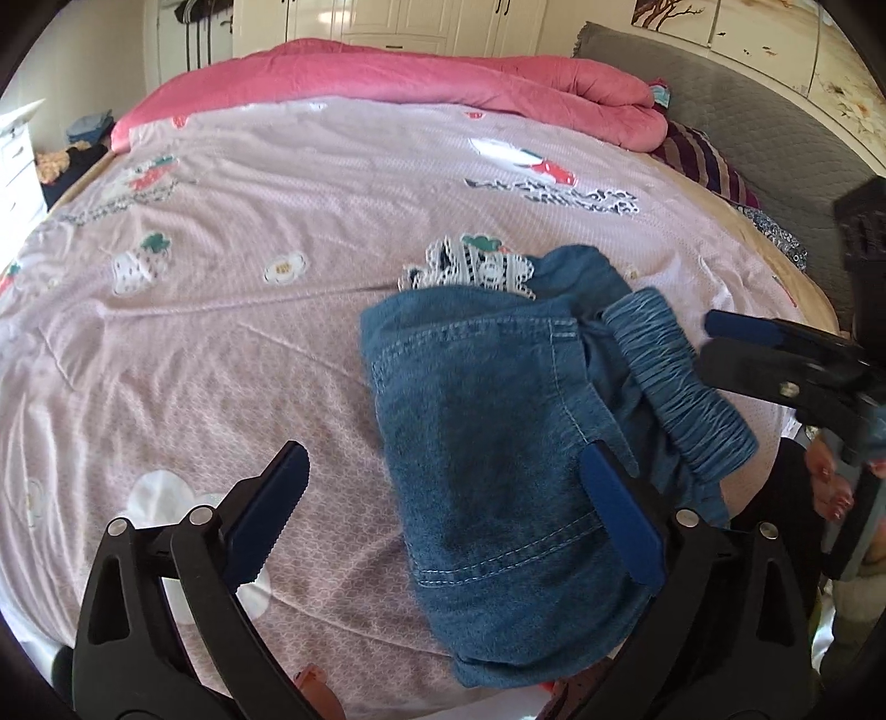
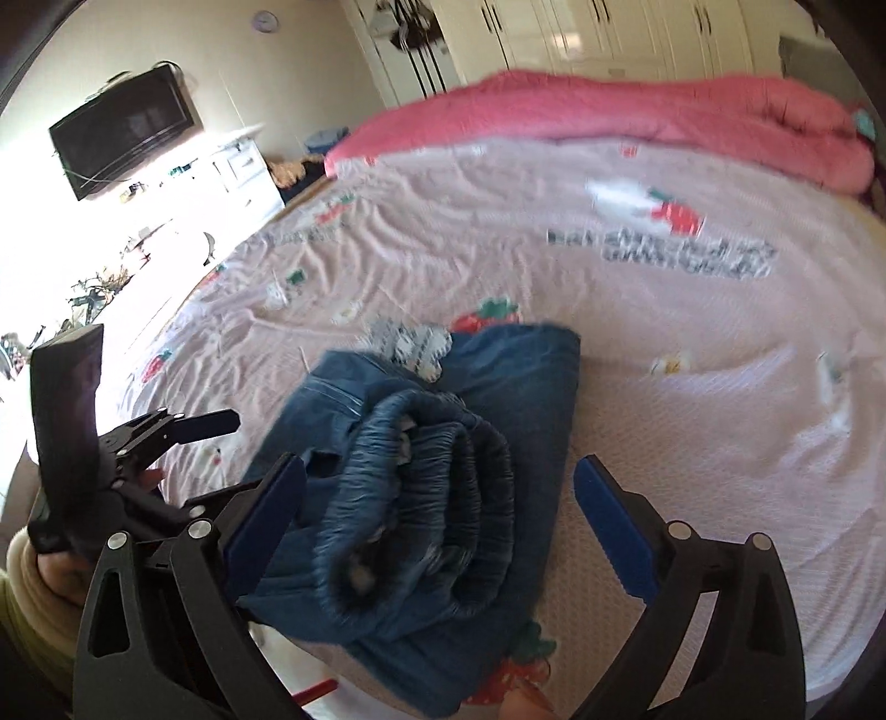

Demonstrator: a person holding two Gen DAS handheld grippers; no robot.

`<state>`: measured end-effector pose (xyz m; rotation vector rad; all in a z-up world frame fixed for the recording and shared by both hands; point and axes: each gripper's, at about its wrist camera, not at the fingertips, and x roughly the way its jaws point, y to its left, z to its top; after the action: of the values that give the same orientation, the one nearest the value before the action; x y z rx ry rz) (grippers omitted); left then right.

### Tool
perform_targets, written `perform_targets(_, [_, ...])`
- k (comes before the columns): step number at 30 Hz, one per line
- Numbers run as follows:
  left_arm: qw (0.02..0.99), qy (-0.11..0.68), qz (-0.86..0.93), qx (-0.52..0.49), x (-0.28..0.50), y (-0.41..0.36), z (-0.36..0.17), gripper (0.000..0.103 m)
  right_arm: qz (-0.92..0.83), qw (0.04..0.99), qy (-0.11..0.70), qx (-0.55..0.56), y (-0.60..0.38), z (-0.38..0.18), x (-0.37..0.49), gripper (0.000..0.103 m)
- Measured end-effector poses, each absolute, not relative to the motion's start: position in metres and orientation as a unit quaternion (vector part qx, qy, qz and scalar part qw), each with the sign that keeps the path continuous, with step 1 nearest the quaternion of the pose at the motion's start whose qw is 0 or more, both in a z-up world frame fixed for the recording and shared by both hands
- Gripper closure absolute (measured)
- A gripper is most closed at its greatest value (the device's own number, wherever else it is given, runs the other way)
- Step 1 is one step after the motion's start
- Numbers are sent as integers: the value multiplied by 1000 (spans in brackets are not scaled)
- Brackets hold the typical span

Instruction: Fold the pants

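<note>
At the far left of the right wrist view a dark television (image 2: pixel 124 133) hangs on a pale wall above a white dresser (image 2: pixel 243 166); cream wardrobe doors (image 1: pixel 387 22) run along the back of the room. The bed (image 1: pixel 221 332) carries a pale pink sheet printed with strawberries and flowers, a pink quilt (image 1: pixel 415 83) bunched along its far side, and a grey headboard (image 1: pixel 764 127) at the right.

The pants (image 1: pixel 498 443) – blue denim, folded into a compact bundle – lie on the sheet near the bed's close edge, the gathered elastic waistband (image 1: pixel 675 387) on the bundle's right side.

The left hand-held gripper (image 1: pixel 448 509) stands wide, gripping nothing, one finger over the denim. The right hand-held gripper (image 2: pixel 440 520) is also spread wide – the waistband sits between its fingers, unpressed.
</note>
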<state>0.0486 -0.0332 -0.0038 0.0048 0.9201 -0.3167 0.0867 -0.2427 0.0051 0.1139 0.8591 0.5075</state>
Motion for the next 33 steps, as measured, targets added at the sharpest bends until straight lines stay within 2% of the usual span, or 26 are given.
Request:
perform_targets(12, [862, 474, -171, -51, 62, -28, -31, 10, 273, 842, 447, 128, -253, -35, 115, 8])
perform_targets(13, [861, 475, -173, -56, 63, -28, -32, 10, 277, 843, 444, 128, -253, -36, 115, 12])
perform_targets(14, [860, 476, -174, -59, 63, -28, -33, 10, 287, 840, 442, 132, -253, -37, 115, 29])
perform_targets(15, [859, 477, -176, -60, 63, -29, -33, 10, 295, 835, 442, 140, -253, -37, 115, 37])
perform_targets(16, [857, 480, -179, -60, 63, -30, -34, 12, 298, 834, 442, 142, -253, -37, 115, 40])
perform_targets(17, [856, 480, -183, -61, 63, -32, -34, 17, 300, 835, 439, 141, -253, -36, 114, 47])
perform_targets(18, [854, 480, -190, -64, 62, -33, -33, 29, 301, 837, 435, 141, -254, -36, 112, 52])
perform_targets(19, [850, 480, -204, -71, 62, -35, -32, 47, 302, 838, 433, 141, -254, -36, 111, 54])
perform_targets(23, [856, 469, -212, -46, 57, -47, -23, 61, 300, 852, 411, 121, -251, -28, 102, 63])
perform_targets(25, [862, 459, -211, -38, 55, -49, -16, 73, 300, 864, 394, 91, -244, -19, 94, 66])
perform_targets(33, [898, 399, -189, -2, 62, -48, 23, 76, 309, 891, 329, 41, -223, 27, 98, 67])
